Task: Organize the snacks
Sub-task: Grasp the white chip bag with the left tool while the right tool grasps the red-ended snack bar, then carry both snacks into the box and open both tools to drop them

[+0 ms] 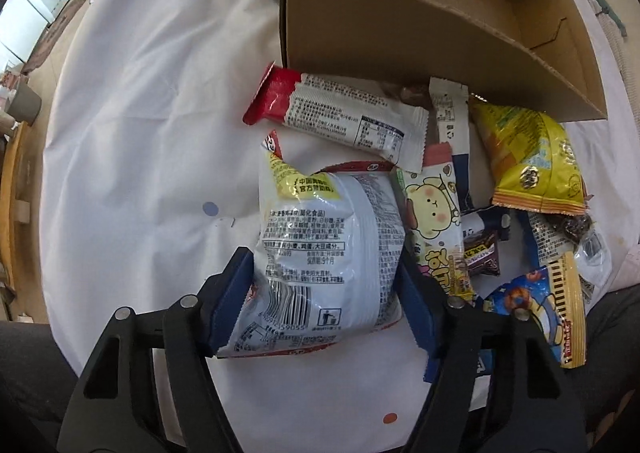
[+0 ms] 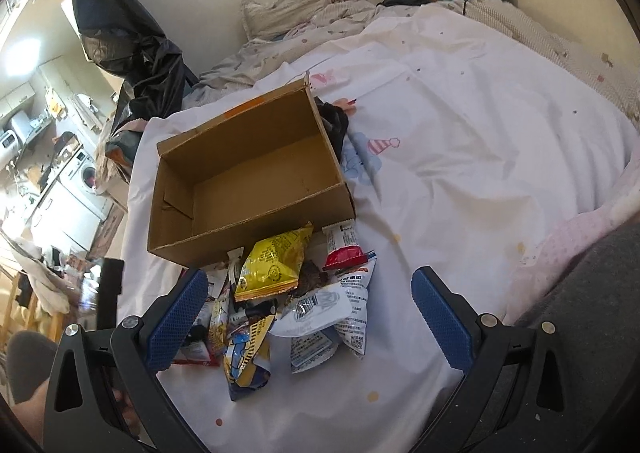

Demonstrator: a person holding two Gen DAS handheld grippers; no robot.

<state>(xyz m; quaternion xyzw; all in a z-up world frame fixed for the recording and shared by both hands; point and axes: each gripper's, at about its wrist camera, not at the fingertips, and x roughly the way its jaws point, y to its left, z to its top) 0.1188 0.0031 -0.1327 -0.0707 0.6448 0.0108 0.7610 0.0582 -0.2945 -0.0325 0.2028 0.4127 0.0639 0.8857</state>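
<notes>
My left gripper [image 1: 324, 273] is shut on a large white snack bag [image 1: 324, 245], its blue pads pressing both sides of the bag. Beyond it lie a red-and-white bar [image 1: 340, 113], a yellow bag [image 1: 532, 165], a bear-print packet [image 1: 432, 213] and a blue donut packet [image 1: 536, 305]. The open cardboard box [image 1: 400, 9] stands just behind the pile and looks empty. My right gripper [image 2: 308, 293] is open above the pile's near side; the yellow bag [image 2: 276, 265], the blue packet [image 2: 246, 357] and the box [image 2: 248, 169] show there.
Everything sits on a white bedsheet [image 2: 460, 133]. A dark cloth [image 2: 336, 121] lies behind the box. Pillows [image 2: 280, 9] and rumpled bedding line the far wall. A black plastic bag [image 2: 120, 33] hangs at the left, with a washing machine [image 2: 84, 177] beyond the bed's edge.
</notes>
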